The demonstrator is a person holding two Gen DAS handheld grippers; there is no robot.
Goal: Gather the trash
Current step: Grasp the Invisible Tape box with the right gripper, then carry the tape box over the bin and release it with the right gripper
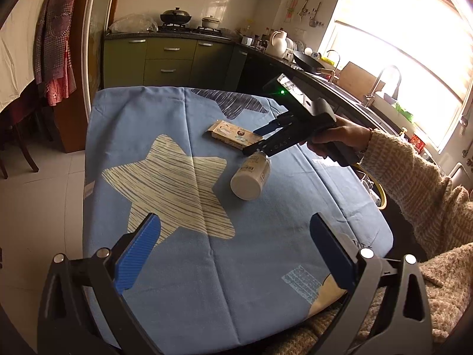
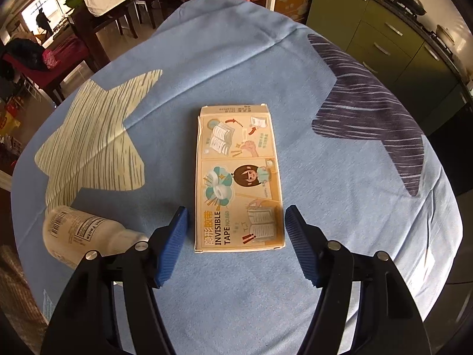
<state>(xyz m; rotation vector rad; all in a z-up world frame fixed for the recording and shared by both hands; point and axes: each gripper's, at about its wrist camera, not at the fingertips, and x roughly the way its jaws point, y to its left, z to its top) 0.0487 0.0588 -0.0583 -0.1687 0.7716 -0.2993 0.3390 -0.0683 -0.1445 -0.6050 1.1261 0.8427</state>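
The right tongs point(image 2: 236, 244) point steeply down at the worktop point(image 2: 340, 236), spread wide, with their blue pads point(image 2: 173, 245) on either side of the near end of a flat cardboard box point(image 2: 239, 177). The pads stand just clear of the box edges and do not press on it. The box lies flat on the blue cloth, its long side running away from the tongs, printed with a cartoon figure and the words "INVISIBLE TAPE".

To the left of the right tongs, a cream-white plastic bottle point(image 2: 77, 233) lies on its side, a barcode label facing up; part of it is hidden behind the left finger.

In the left wrist view, the left tongs point(image 1: 233, 254) are also spread wide and hold nothing, hovering over the near part of the worktop point(image 1: 266, 266). Farther off, the right tongs point(image 1: 255, 139) reach in from the right, gripped by a hand point(image 1: 340, 136) in a knitted beige sleeve point(image 1: 414, 183). Their tips hang over the box point(image 1: 233, 133), and the bottle point(image 1: 251, 177) lies just near of them with its flat base towards the camera.

The cloth carries a large cream star point(image 1: 177, 186) on the left and a dark navy star point(image 1: 233, 103) at the far side. Beyond the worktop stand green kitchen cabinets point(image 1: 171, 59) with pots on a hob, and a sink under a bright window on the right.
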